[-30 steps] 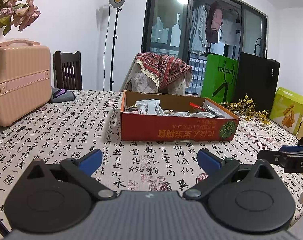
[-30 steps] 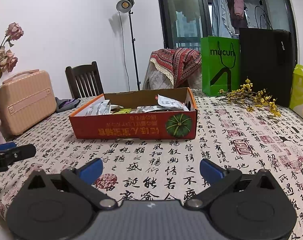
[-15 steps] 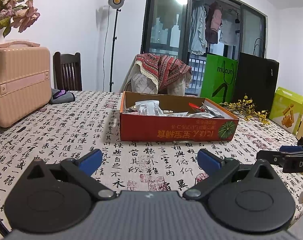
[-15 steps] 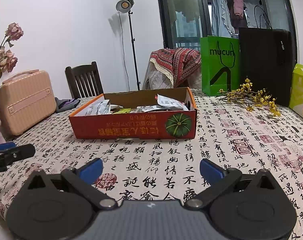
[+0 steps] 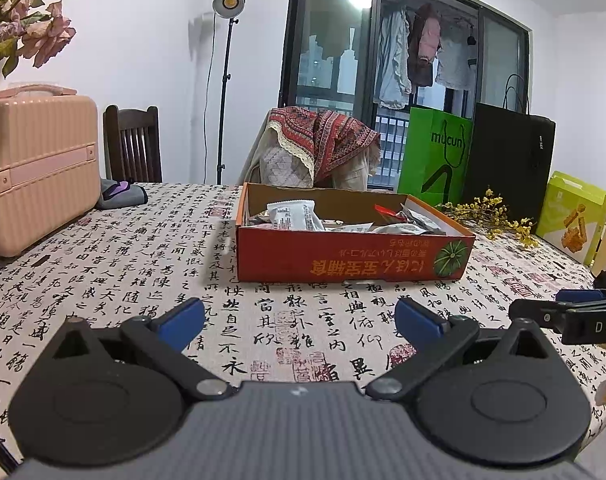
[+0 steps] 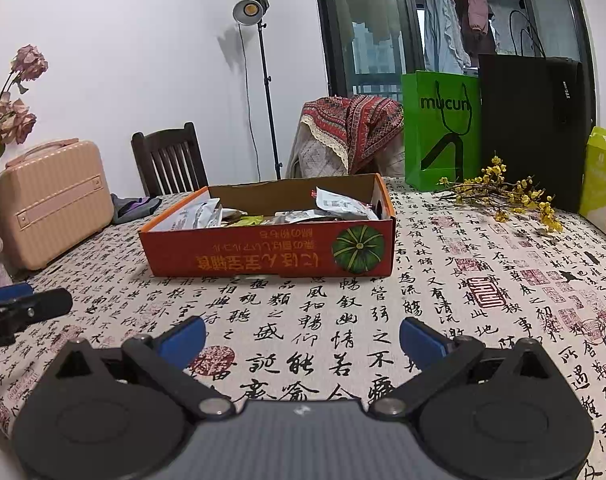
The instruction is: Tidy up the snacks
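A shallow red cardboard box sits mid-table, holding several wrapped snack packets. My left gripper hovers low over the tablecloth, a short way in front of the box, open with nothing between its blue pads. My right gripper is likewise open and empty, in front of the box's long side. Each gripper shows at the other view's edge: the right gripper's finger at the right, the left gripper's finger at the left.
A pink hard case stands at the table's left. Green bag, black bag, yellow flower sprigs and a yellow-green carton line the right side. Chairs stand behind the table. Calligraphy tablecloth covers the table.
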Motion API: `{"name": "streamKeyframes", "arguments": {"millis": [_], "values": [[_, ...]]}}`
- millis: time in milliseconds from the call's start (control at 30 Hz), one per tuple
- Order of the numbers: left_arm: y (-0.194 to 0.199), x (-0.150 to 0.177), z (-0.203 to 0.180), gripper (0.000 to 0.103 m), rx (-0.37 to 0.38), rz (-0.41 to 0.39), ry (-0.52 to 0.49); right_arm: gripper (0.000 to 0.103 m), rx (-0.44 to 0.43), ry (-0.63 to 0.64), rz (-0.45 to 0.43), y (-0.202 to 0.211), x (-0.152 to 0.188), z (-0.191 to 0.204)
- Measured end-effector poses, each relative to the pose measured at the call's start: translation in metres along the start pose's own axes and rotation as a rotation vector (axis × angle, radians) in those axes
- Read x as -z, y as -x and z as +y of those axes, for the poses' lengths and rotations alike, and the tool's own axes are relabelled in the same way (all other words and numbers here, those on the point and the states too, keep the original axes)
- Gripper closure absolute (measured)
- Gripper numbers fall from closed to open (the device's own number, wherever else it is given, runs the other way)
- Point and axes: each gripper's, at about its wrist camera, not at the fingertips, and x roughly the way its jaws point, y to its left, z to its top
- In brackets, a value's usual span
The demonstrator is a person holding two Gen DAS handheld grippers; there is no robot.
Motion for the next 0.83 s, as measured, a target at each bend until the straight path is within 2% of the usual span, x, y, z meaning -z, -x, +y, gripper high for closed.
{"name": "streamKeyframes", "arguments": {"millis": [833], "values": [[0.0024,0.0038,-0.0049,0.0,0.021,-0.015,-0.014,0.0,0.0,-0.001,0.004,-0.001,0.0021,0.0006]]}}
